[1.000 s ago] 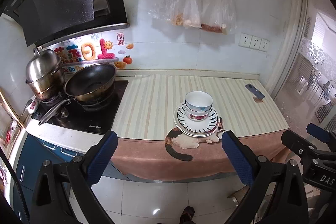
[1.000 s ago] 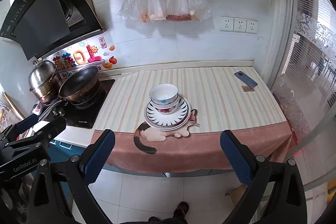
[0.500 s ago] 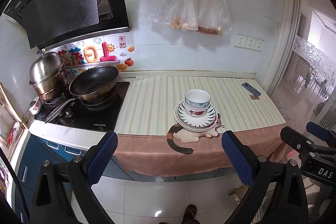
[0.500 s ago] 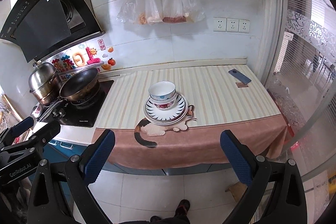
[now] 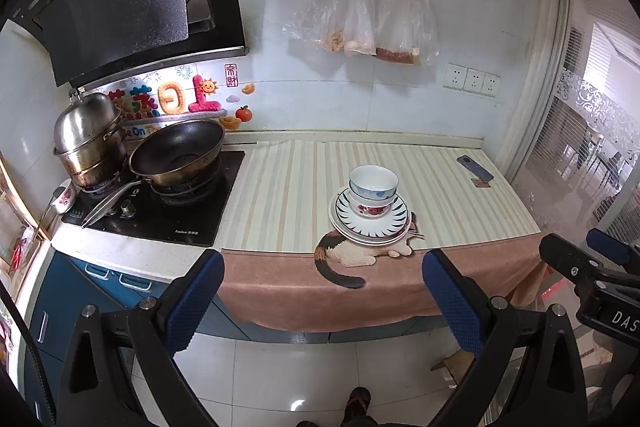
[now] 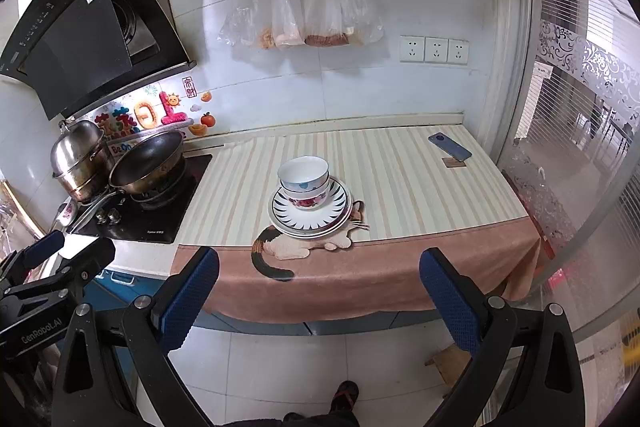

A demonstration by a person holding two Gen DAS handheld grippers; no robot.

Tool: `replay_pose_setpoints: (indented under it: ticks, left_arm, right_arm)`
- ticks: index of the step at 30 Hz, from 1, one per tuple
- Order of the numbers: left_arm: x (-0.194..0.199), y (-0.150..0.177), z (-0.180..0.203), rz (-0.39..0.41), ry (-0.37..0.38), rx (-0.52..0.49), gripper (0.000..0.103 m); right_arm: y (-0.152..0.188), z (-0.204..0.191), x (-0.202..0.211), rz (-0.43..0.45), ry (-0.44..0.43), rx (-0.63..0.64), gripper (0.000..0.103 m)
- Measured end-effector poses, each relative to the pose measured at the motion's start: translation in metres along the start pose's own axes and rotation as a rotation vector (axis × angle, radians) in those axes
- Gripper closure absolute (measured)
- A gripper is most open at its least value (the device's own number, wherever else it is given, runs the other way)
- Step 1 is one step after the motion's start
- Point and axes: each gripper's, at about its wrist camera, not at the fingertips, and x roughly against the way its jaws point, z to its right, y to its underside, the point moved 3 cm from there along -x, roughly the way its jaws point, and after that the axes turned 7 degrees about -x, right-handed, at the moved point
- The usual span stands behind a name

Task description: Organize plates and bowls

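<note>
Two nested bowls [image 5: 373, 189] [image 6: 305, 183] stand on a stack of plates [image 5: 384, 227] [image 6: 332, 215] with a dark-rayed rim, near the front of the striped counter mat. The upper bowl is white and blue, the lower one has red flowers. My left gripper [image 5: 324, 297] hangs open over the floor, well short of the counter's front edge, with nothing between its blue pads. My right gripper [image 6: 320, 293] is likewise open and empty, held back from the counter. Each gripper shows at the other view's edge.
A black wok [image 5: 178, 153] and a steel steamer pot [image 5: 88, 137] sit on the hob [image 5: 160, 211] at the left. A phone [image 5: 475, 168] lies at the counter's back right. Plastic bags [image 5: 368, 15] hang on the wall. A pink cloth with a cat picture [image 5: 352, 255] drapes over the counter's front.
Both views have pulled back and slightly up from the counter, so the stack looks smaller and farther away. The bowls and plates have not moved. Both grippers stay open.
</note>
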Motion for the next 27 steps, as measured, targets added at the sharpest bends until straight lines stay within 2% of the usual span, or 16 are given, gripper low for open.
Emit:
replay_pose_setpoints:
  ticks: [27]
  left_arm:
    - [0.0043, -0.0046, 0.0016, 0.043, -0.036, -0.010, 0.001]
  right_arm:
    - [-0.0040, -0.0076, -0.0054, 0.000, 0.002, 0.017, 0.001]
